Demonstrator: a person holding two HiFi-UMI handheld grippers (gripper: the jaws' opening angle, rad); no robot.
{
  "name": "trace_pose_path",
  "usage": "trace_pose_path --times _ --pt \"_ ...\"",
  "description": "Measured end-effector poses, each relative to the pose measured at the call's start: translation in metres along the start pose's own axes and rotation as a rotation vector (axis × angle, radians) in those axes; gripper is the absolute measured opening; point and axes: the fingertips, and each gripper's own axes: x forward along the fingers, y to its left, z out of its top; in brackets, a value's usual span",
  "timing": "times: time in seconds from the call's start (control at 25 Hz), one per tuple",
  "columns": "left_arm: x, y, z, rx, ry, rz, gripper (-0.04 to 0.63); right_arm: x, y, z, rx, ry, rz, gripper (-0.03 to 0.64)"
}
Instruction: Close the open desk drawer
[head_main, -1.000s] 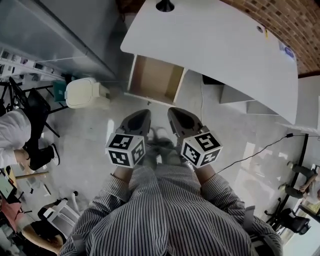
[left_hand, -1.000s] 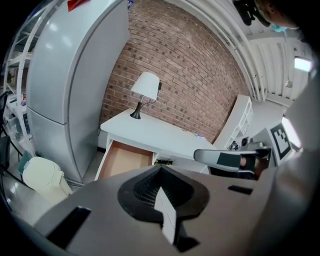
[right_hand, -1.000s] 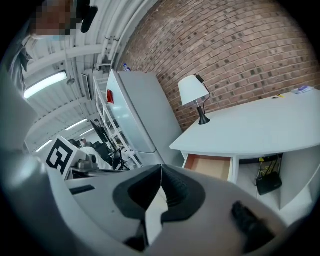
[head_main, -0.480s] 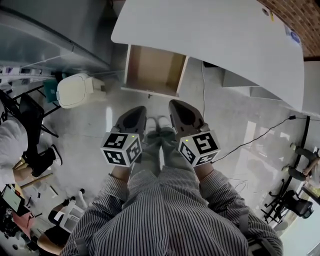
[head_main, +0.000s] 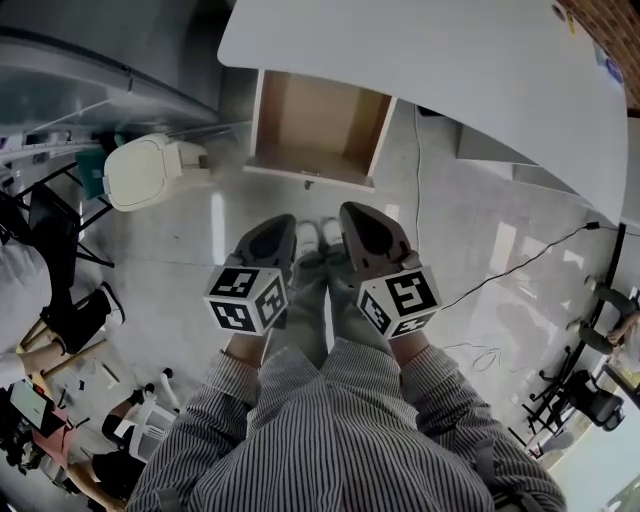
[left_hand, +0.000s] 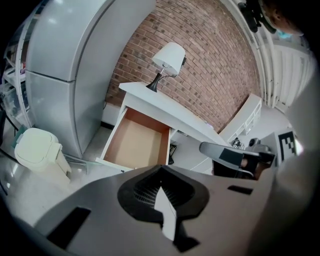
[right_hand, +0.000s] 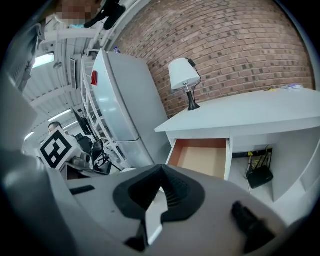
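Observation:
The white desk (head_main: 430, 60) has its drawer (head_main: 318, 122) pulled out, showing a bare brown inside; the drawer's white front panel (head_main: 308, 176) faces me. Both grippers are held low in front of my striped sleeves, a short way back from that panel and not touching it. My left gripper (head_main: 281, 226) is shut with nothing in it, and my right gripper (head_main: 352, 214) is likewise shut and empty. The left gripper view shows the drawer (left_hand: 136, 142) ahead of the jaws (left_hand: 160, 168). The right gripper view shows the drawer (right_hand: 202, 156) beyond the jaws (right_hand: 161, 168).
A lamp (left_hand: 168, 59) stands on the desk's left end. A tall grey cabinet (left_hand: 65, 75) and a cream lidded bin (head_main: 145, 170) are left of the drawer. A black box with cables (right_hand: 260, 176) sits under the desk. Chairs and people are at the far left.
The drawer and desk have come closer and more centred in the head view. Both grippers stay shut, side by side, with nothing held.

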Motion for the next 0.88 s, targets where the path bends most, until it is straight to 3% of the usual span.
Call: trace_pose_path --times 0.52,0.88 --pt "0.056 0.028 -0.03 -0.039 0.053 0.005 0.012 0.035 -0.024 -0.066 0.036 0.087 -0.006 0.017" --pt "0.084 0.059 -0.05 -0.042 0.09 0.054 0.011 0.057 -0.04 -0.107 0.083 0.123 -0.014 0.017"
